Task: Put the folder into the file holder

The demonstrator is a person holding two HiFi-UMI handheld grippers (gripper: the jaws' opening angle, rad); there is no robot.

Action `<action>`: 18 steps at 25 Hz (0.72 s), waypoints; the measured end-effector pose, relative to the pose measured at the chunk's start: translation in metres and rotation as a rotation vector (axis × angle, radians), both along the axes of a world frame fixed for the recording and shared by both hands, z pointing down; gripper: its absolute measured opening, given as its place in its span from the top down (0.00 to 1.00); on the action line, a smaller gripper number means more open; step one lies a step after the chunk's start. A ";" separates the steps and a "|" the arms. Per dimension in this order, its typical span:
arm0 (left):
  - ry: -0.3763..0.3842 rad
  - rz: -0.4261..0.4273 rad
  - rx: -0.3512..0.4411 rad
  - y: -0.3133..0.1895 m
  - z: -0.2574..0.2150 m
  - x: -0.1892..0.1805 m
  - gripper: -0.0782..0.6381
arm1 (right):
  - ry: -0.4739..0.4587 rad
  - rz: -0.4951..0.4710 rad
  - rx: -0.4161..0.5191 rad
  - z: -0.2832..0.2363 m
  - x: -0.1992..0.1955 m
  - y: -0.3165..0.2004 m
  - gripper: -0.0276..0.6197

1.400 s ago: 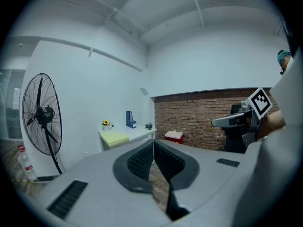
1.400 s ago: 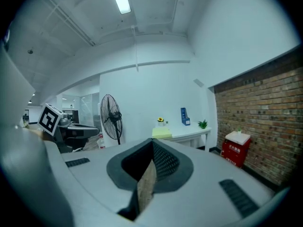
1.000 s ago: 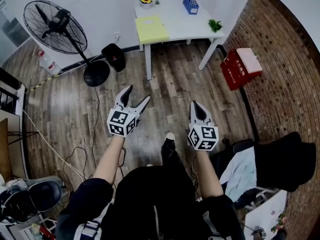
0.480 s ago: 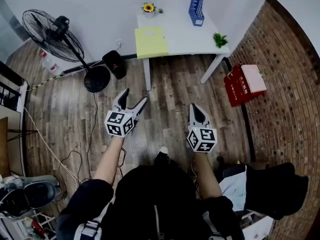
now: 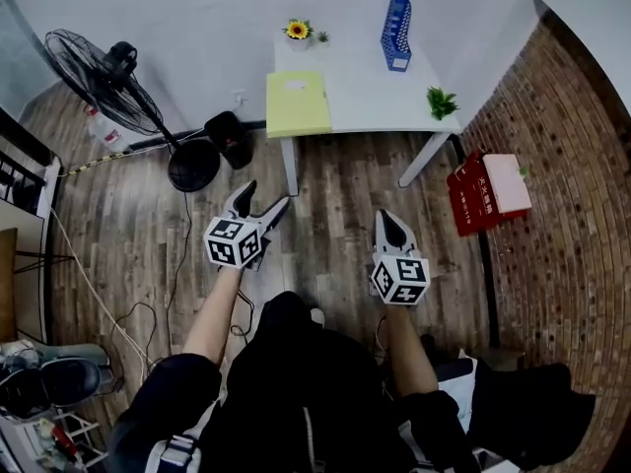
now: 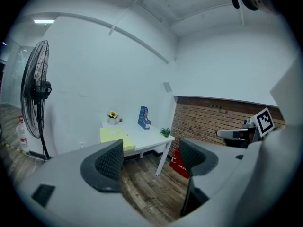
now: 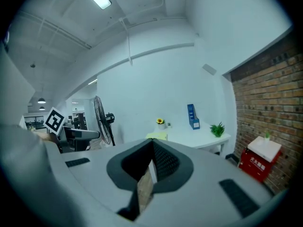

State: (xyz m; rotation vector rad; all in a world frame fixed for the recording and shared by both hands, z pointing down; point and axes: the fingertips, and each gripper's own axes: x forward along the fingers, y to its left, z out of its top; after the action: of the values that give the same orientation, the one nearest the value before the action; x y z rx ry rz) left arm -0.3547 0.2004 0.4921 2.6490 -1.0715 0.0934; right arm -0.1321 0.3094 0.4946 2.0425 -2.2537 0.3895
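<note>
Ahead of me stands a white table (image 5: 365, 92). A yellow folder (image 5: 298, 103) lies flat at its left end and reaches the near edge. A sunflower pot (image 5: 297, 31) sits at the back, behind the folder. A blue file holder (image 5: 395, 33) stands upright at the back, further right. A small green plant (image 5: 441, 101) sits at the right near corner.

On the wooden floor (image 5: 335, 205), left of the table, are a black box (image 5: 229, 138), a fan's base (image 5: 193, 166) and a bottle (image 5: 102, 131). A red box (image 5: 478, 200) lies to the table's right. A cable (image 5: 94, 284) runs along my left.
</note>
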 end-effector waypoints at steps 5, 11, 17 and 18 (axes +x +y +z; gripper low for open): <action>-0.026 0.011 -0.044 -0.030 0.016 0.008 0.36 | -0.002 -0.015 -0.022 0.008 0.014 -0.031 0.95; -0.019 0.002 -0.079 -0.086 0.034 0.019 0.36 | 0.009 -0.039 -0.033 0.017 0.024 -0.089 0.95; -0.021 -0.023 -0.088 -0.163 0.041 0.028 0.36 | 0.014 -0.061 -0.043 0.017 0.036 -0.164 0.95; -0.021 -0.026 -0.090 -0.177 0.041 0.030 0.36 | 0.015 -0.064 -0.044 0.016 0.039 -0.177 0.95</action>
State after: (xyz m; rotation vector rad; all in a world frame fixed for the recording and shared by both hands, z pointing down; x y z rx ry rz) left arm -0.3248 0.0236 0.5332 2.5591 -1.0815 0.1600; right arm -0.0935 0.1323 0.5108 1.9402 -2.2737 0.4138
